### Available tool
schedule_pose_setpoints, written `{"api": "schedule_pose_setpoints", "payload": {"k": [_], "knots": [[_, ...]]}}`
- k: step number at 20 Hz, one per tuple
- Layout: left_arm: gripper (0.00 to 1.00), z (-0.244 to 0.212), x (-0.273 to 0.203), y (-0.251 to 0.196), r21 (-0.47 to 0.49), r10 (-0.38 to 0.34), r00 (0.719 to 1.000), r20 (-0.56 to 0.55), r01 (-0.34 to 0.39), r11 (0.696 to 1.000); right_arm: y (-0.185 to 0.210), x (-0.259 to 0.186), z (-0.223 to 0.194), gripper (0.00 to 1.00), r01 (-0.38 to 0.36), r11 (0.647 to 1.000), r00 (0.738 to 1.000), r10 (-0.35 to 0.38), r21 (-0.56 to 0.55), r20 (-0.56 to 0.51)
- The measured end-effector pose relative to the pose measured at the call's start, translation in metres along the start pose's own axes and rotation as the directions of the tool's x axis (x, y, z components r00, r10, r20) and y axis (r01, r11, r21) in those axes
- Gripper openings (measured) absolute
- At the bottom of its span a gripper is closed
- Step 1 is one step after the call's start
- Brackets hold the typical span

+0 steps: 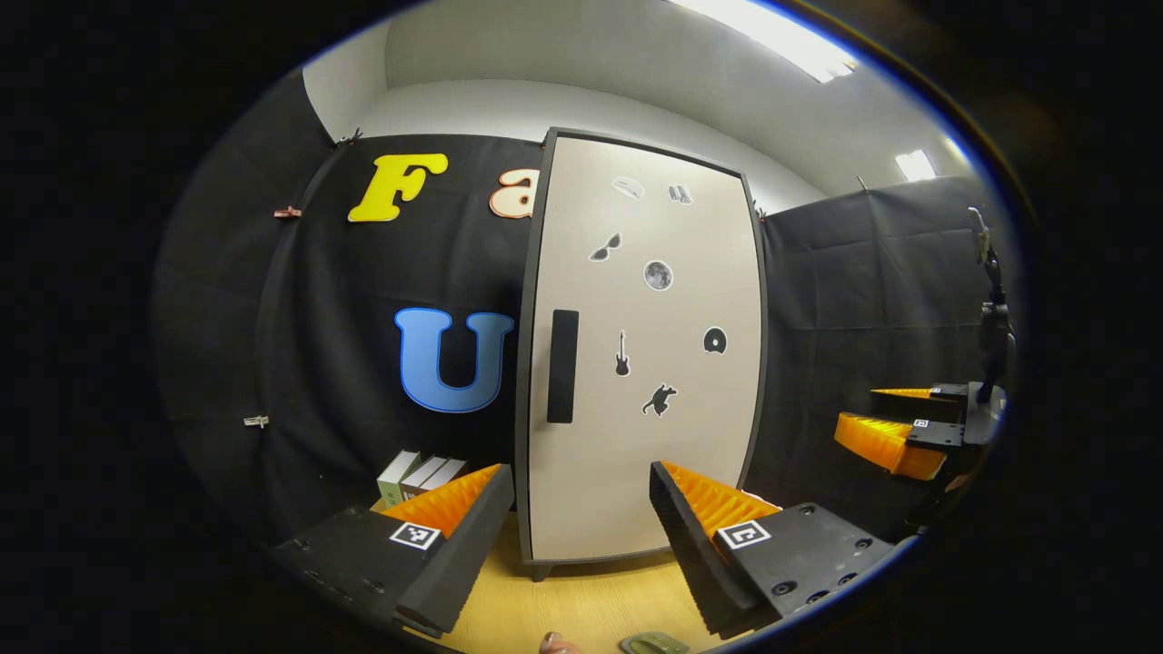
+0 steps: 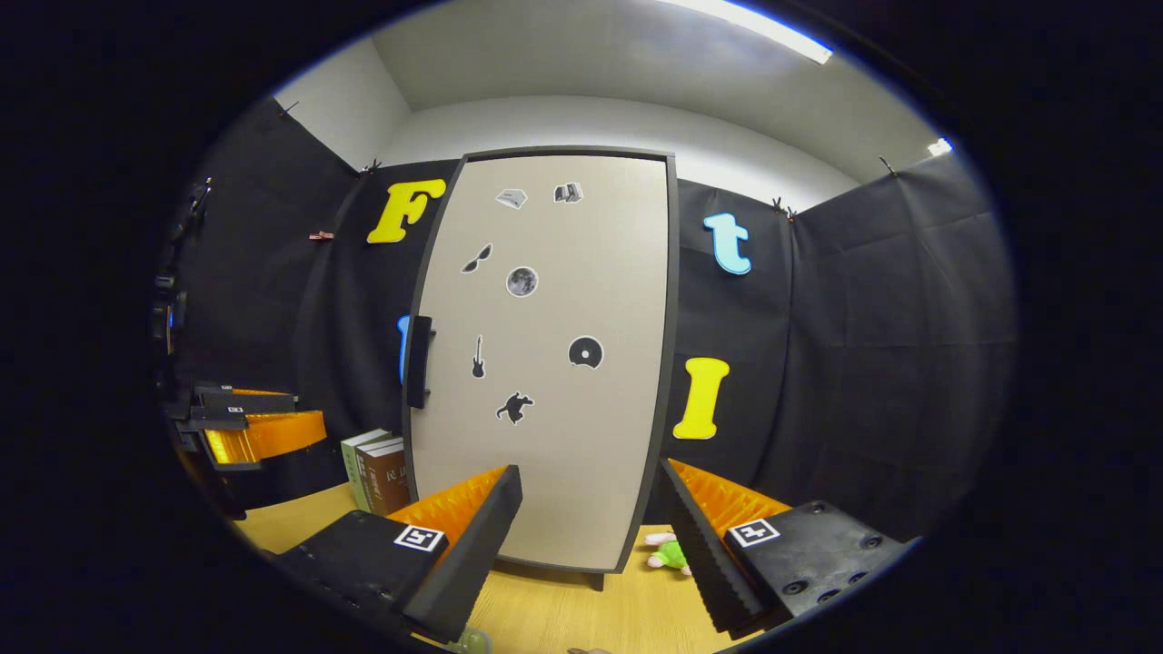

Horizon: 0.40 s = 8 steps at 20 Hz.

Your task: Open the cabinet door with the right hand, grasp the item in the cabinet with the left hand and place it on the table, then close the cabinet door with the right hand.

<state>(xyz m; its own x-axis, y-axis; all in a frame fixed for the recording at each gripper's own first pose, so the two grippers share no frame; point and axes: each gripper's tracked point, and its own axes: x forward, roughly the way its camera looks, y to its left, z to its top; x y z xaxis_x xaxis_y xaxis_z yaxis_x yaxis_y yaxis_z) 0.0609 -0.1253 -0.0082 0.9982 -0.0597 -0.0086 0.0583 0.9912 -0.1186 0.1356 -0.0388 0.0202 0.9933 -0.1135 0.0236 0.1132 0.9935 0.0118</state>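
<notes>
**Beige door shut, handle on its left edge, nothing gripped**

Beige laminate cabinet door [image 2: 545, 363] stands closed in a dark frame, upright on the wooden surface [image 2: 581, 618]. Stickers dot the panel. 1 dark vertical bar handle [image 2: 419, 361] sits at the door's left edge, about mid-height; hinges are presumably on the right side.

Right gripper [image 2: 591, 536]: jaws spread wide, holding nothing, near side of the door and well apart from the handle. Left gripper [image 1: 581, 536]: also spread, empty, facing the same door.

Item to fetch: hidden behind the closed door, so weight and softness cannot be judged yet.

Handling judgement: door looks like a stiff, light board, smooth-faced, so the flat panel offers no purchase. Take the handle, pinching across the bar at its middle, then pull in an arc toward the near side. Cabinet rests on small feet and could slide if tugged hard.

Books [image 2: 377, 472] stand left of the cabinet; a small green plush toy [image 2: 668, 552] lies at its right foot.
</notes>
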Motion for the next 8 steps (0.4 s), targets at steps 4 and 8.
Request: {"api": "schedule_pose_setpoints", "payload": {"k": [4, 8], "knots": [[0.95, -0.0002, 0.0009, -0.0003, 0.008, -0.004, 1.000, 0.000, 0.004, 1.000, 0.0007, 0.0010, -0.0004, 0.97, 0.001, 1.000, 1.000, -0.001, -0.003, -0.001], [0.95, 0.0037, -0.0001, 0.0003, 0.013, -0.006, 1.000, 0.008, 0.005, 1.000, 0.0021, 0.0014, 0.0002, 0.97, 0.000, 1.000, 1.000, 0.000, -0.006, -0.004]]}}
